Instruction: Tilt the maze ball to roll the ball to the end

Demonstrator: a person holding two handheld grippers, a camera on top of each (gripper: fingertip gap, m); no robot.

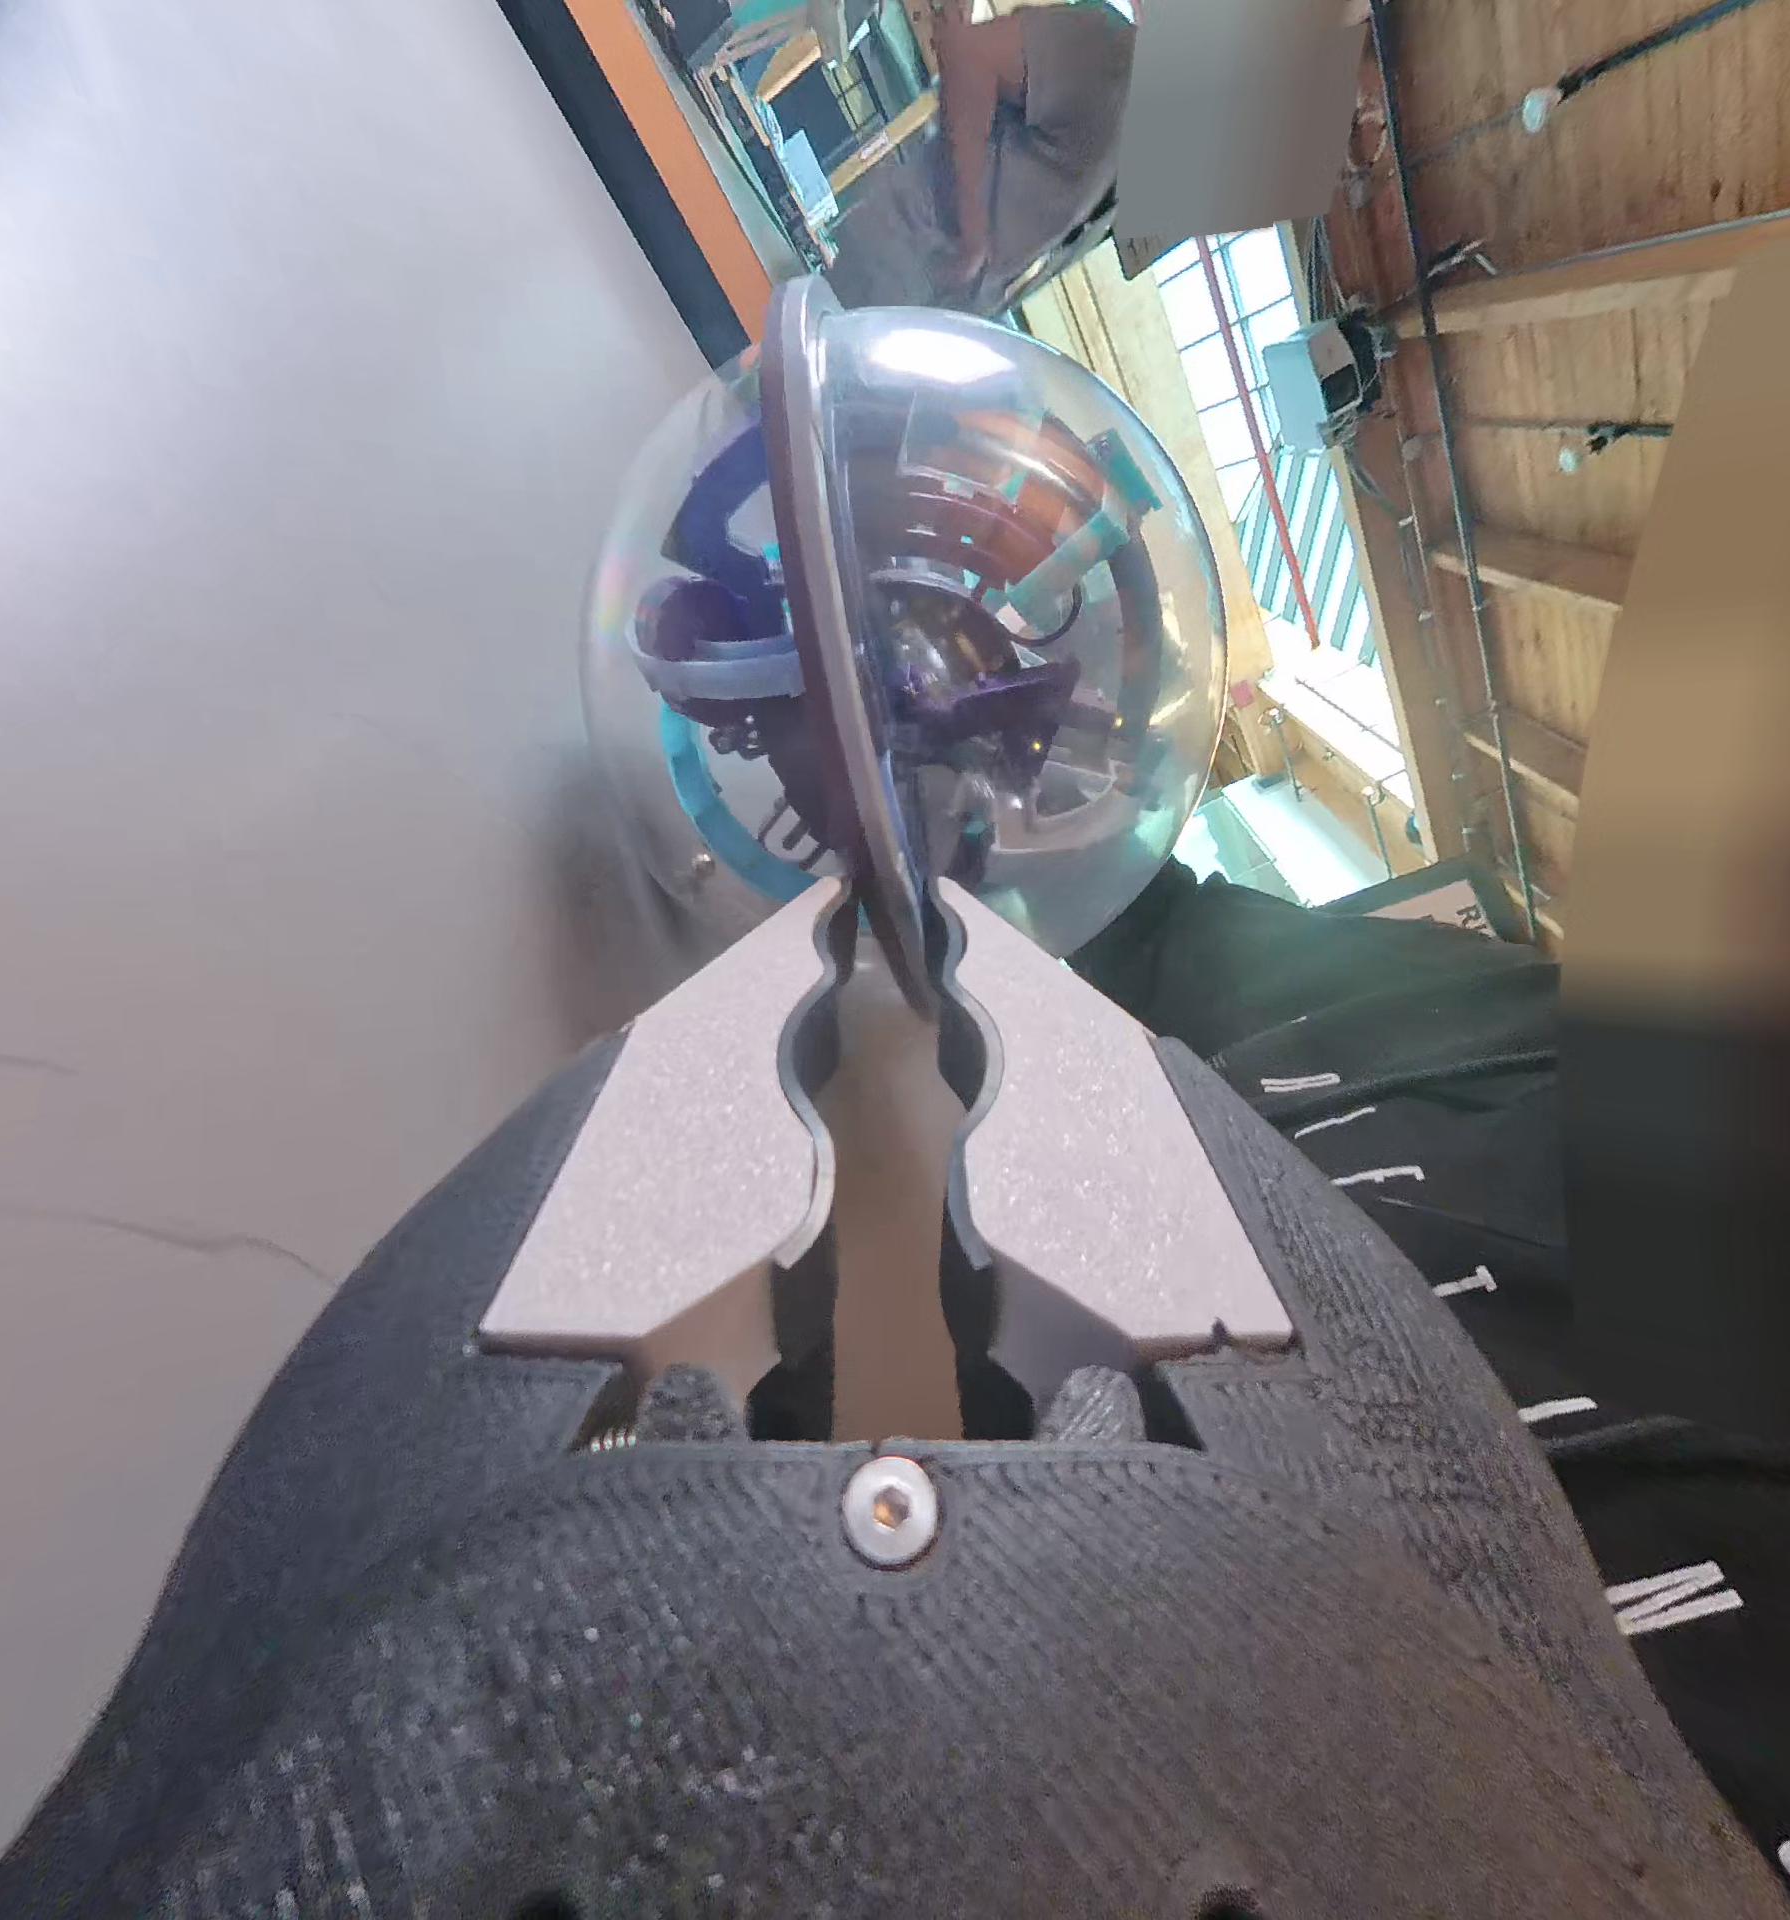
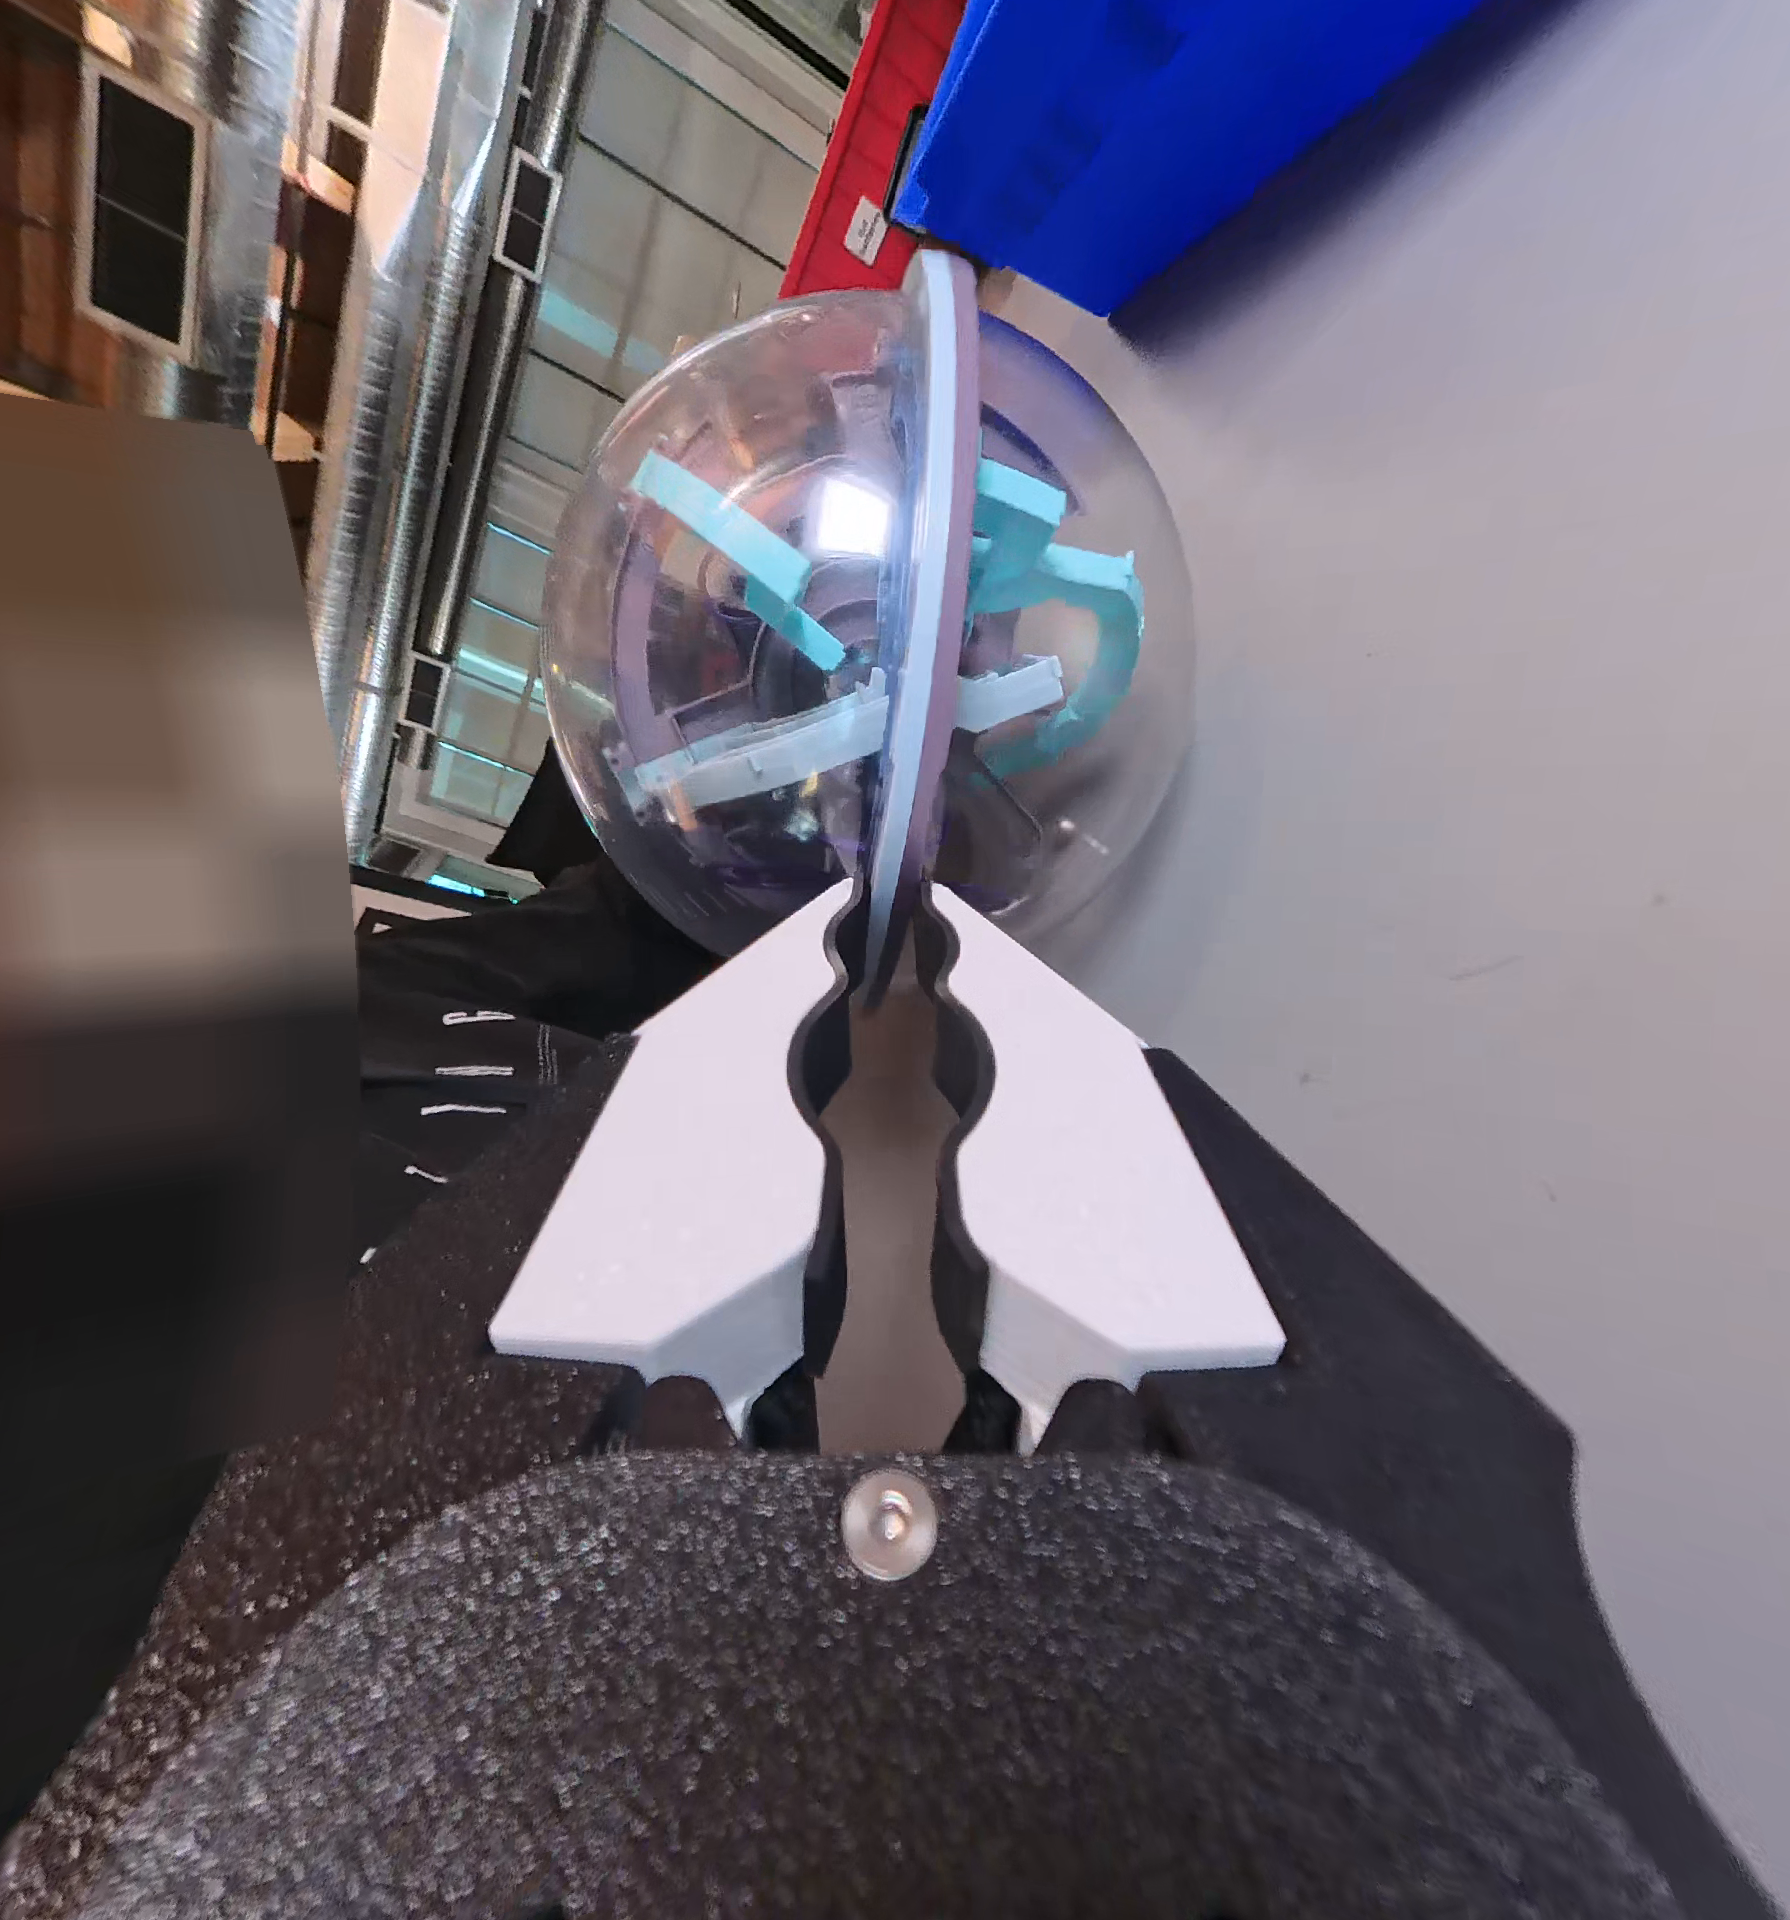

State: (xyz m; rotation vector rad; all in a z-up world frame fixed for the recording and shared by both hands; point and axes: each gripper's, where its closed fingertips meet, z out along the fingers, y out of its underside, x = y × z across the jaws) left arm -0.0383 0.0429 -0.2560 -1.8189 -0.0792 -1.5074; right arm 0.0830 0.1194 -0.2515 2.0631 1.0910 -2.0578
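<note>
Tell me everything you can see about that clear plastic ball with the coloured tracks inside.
The clear plastic maze ball is a see-through sphere of two glossy domes joined by a flat grey rim that sticks out around its middle. Inside sit curved teal, purple, grey and orange-brown tracks. It is held with the rim running edge-on to both cameras. The left gripper and the right gripper each pinch that rim, from opposite sides. A pale surface lies close behind it; contact is unclear.

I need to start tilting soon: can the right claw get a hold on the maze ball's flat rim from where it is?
Probably yes, it looks there already: the right claw has the thin rim of the maze ball between its fingertips, nothing in the way. The left claw pinches the rim from its side too.
</note>
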